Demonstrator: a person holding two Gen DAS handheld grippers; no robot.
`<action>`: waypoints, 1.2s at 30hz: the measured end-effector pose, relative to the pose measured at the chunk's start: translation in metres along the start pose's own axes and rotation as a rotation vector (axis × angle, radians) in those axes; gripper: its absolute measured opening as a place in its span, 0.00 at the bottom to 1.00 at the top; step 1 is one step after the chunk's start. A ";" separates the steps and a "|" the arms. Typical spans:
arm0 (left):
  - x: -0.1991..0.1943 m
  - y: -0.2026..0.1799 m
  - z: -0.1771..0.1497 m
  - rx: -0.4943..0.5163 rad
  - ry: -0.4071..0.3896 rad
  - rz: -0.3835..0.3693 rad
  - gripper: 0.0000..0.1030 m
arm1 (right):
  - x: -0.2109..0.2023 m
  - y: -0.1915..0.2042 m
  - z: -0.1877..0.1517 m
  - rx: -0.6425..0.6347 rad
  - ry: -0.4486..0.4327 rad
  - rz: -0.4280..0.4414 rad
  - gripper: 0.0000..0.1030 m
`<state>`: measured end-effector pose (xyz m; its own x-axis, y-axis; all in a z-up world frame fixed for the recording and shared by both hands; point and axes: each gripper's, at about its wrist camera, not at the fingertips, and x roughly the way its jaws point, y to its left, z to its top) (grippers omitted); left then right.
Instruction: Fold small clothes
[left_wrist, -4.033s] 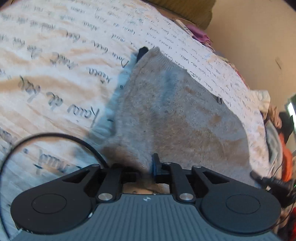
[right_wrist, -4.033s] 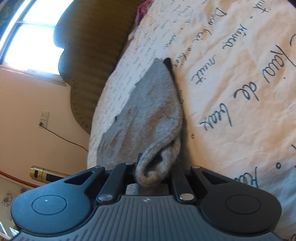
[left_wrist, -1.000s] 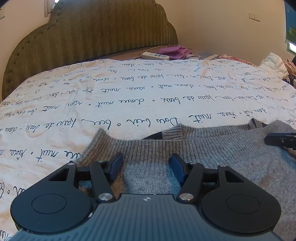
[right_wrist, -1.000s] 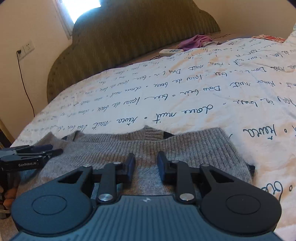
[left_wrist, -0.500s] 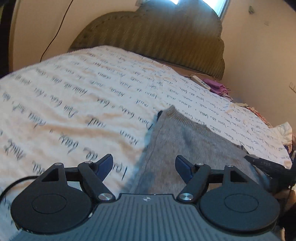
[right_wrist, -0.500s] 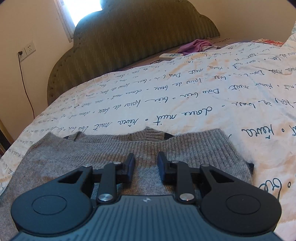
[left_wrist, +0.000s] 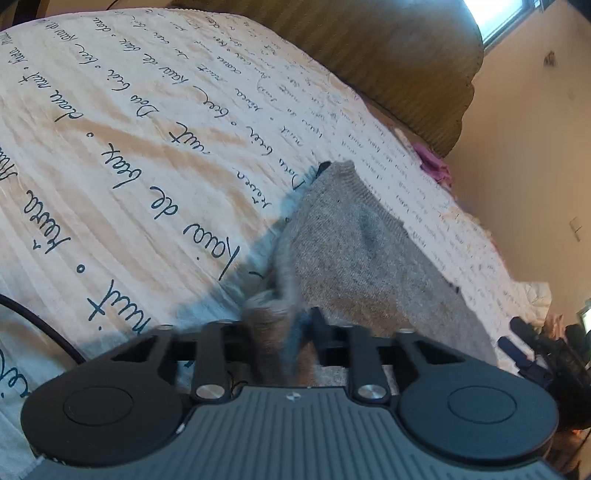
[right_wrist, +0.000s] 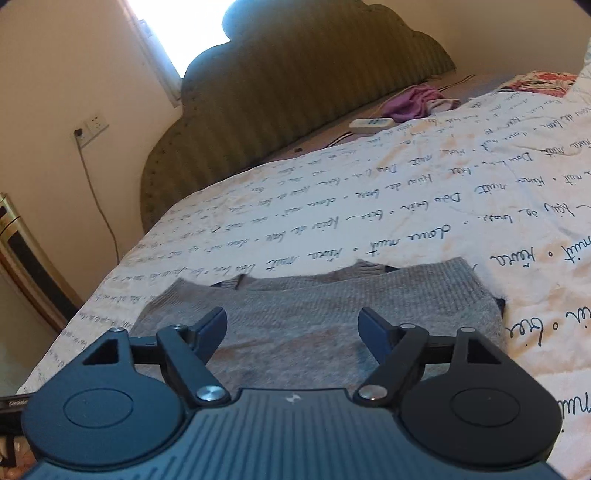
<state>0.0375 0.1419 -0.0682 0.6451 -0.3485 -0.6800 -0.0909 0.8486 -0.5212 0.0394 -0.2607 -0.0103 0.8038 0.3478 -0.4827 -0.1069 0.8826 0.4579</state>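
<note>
1. One bed (right_wrist: 424, 206) fills both of your views, covered in a white bedspread (left_wrist: 110, 155) printed with dark handwriting, with a green padded headboard (right_wrist: 295, 81) at its far end.
2. The gray sweater (right_wrist: 317, 302) lies flat on the bedspread, its ribbed collar toward the headboard; in your left wrist view the same sweater (left_wrist: 362, 251) runs away from the camera along the bed.
3. Your left claw (left_wrist: 284, 328) is closed to a narrow gap and has a bunched fold of the sweater's near edge pinched between its fingers; that part of the picture is blurred.
4. Your right claw (right_wrist: 291, 325) is spread wide above the middle of the sweater, nothing between its blue fingertips (right_wrist: 373, 325); you cannot tell whether they touch the knit.
5. Your right claw also shows at the right edge of the left wrist view (left_wrist: 524, 343), just beside the far side of the sweater.
6. A purple cloth (right_wrist: 413, 98) lies near the headboard, with a white remote (right_wrist: 371, 123) just beside it.
7. A wall socket (right_wrist: 90, 127) with a dark cord hanging from it sits on the wall left of the headboard.
</note>
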 end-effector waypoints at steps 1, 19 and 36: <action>0.003 -0.004 -0.002 0.027 0.005 0.018 0.12 | 0.001 0.006 0.001 -0.006 0.014 0.014 0.76; 0.001 -0.120 -0.095 0.843 -0.220 0.098 0.04 | 0.150 0.128 0.043 0.002 0.509 0.282 0.76; 0.003 -0.114 -0.082 0.815 -0.202 0.076 0.04 | 0.186 0.107 0.046 0.004 0.581 0.175 0.76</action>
<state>-0.0129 0.0116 -0.0531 0.7897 -0.2665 -0.5526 0.3862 0.9158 0.1101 0.2047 -0.1165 -0.0168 0.3235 0.6047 -0.7278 -0.2057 0.7957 0.5697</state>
